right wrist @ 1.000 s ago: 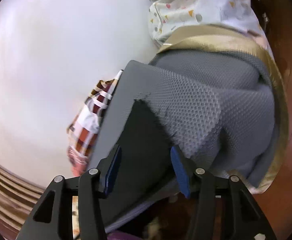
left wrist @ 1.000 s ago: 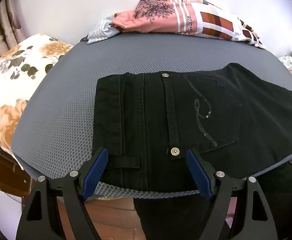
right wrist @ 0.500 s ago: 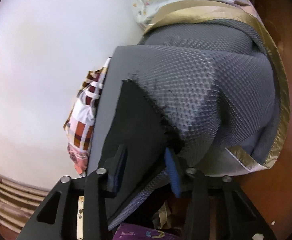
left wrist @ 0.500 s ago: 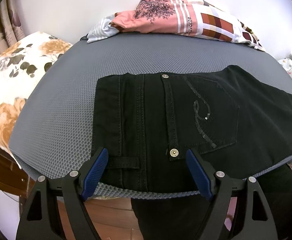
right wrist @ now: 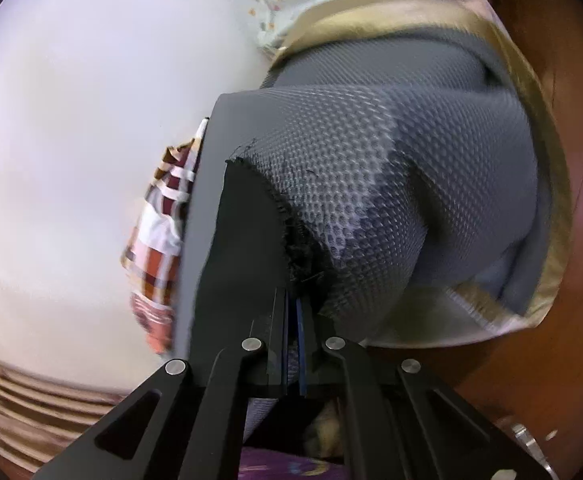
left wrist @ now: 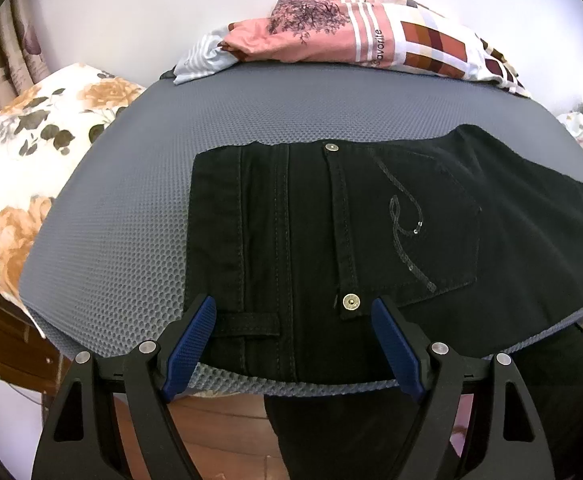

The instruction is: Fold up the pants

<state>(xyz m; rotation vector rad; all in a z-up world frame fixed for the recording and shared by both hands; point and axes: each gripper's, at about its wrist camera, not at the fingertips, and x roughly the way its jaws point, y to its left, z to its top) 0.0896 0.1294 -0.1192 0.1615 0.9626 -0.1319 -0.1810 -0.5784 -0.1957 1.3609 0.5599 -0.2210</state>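
Black denim pants [left wrist: 331, 240], waistband and sequined back pocket uppermost, flat along near edge of grey mesh-covered counter [left wrist: 131, 208], one leg hanging over near edge. Left gripper [left wrist: 293, 340], jaws apart, hovering at near edge over waistband. Right gripper [right wrist: 293, 320], jaws clamped together on frayed pant hem at counter's right edge. Pink patterned folded clothes [left wrist: 351, 40] along far edge.

The black pants [left wrist: 371, 240] are thick matt cloth with shiny metal buttons [left wrist: 350, 302]. The grey cover [left wrist: 139, 216] looks bumpy, like mesh. The floor [left wrist: 227, 432] is smooth brown wood.
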